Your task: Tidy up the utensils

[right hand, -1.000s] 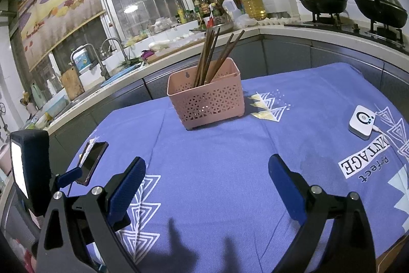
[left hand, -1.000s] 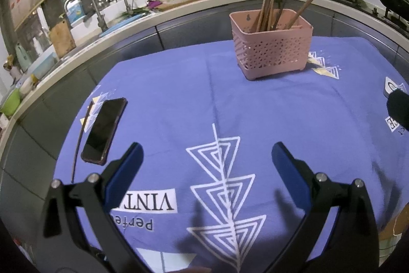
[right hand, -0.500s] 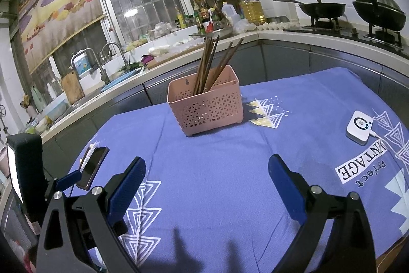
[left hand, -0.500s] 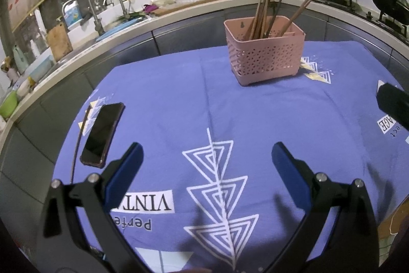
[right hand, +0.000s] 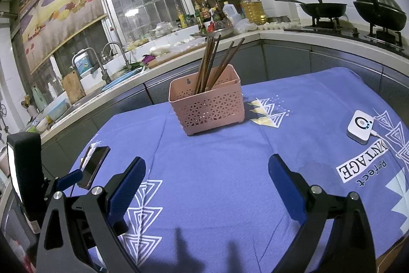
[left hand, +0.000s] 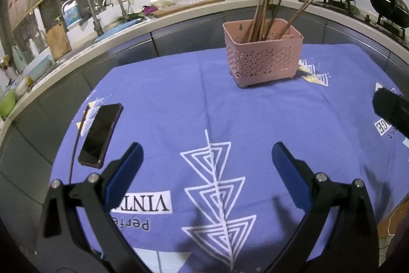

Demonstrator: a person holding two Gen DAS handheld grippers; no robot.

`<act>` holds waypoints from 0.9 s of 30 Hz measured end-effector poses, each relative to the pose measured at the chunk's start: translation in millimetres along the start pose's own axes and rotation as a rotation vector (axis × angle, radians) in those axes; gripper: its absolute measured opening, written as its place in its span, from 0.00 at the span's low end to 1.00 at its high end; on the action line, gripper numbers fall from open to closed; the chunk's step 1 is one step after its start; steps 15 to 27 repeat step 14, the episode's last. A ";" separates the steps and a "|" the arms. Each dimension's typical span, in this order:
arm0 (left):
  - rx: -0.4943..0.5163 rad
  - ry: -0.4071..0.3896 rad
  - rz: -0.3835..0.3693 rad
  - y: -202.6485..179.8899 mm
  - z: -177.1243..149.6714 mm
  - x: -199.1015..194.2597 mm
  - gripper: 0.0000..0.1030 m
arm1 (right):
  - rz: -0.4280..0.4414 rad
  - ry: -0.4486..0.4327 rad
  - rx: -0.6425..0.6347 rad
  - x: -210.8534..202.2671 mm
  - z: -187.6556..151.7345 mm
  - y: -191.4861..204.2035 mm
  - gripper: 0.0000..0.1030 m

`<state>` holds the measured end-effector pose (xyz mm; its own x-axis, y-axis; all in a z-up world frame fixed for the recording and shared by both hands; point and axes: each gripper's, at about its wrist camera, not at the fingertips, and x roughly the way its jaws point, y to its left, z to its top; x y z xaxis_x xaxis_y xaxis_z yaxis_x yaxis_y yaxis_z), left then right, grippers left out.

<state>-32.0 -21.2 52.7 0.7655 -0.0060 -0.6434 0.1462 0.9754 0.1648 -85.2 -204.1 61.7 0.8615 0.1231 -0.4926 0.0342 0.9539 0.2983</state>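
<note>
A pink perforated basket stands on the blue tablecloth toward the far side, with several brown chopsticks leaning upright in it. It also shows in the right wrist view, chopsticks inside. A single dark chopstick lies on the cloth along the left edge, beside a phone. My left gripper is open and empty above the near cloth. My right gripper is open and empty, also well short of the basket.
A black phone lies at the table's left edge. A white square device with a cable lies at the right. The blue tablecloth covers the table. The kitchen counter, sink and stove with pans ring the far side.
Both grippers have drawn back and risen slightly, so the basket looks a little farther away. Both stay open and empty.
</note>
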 end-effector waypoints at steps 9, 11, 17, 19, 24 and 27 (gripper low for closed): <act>0.013 -0.002 -0.032 -4.0 0.1 -2.3 0.94 | 0.001 0.000 -0.001 -0.1 0.5 0.5 0.92; 0.012 0.000 -0.033 -4.4 0.0 -1.7 0.94 | 0.001 0.001 0.000 0.1 0.3 0.2 0.92; 0.009 0.001 -0.034 -4.7 -0.5 -1.6 0.94 | 0.001 0.002 0.001 -0.2 0.5 0.6 0.92; 0.009 0.001 -0.034 -4.7 -0.5 -1.6 0.94 | 0.001 0.002 0.001 -0.2 0.5 0.6 0.92; 0.009 0.001 -0.034 -4.7 -0.5 -1.6 0.94 | 0.001 0.002 0.001 -0.2 0.5 0.6 0.92; 0.009 0.001 -0.034 -4.7 -0.5 -1.6 0.94 | 0.001 0.002 0.001 -0.2 0.5 0.6 0.92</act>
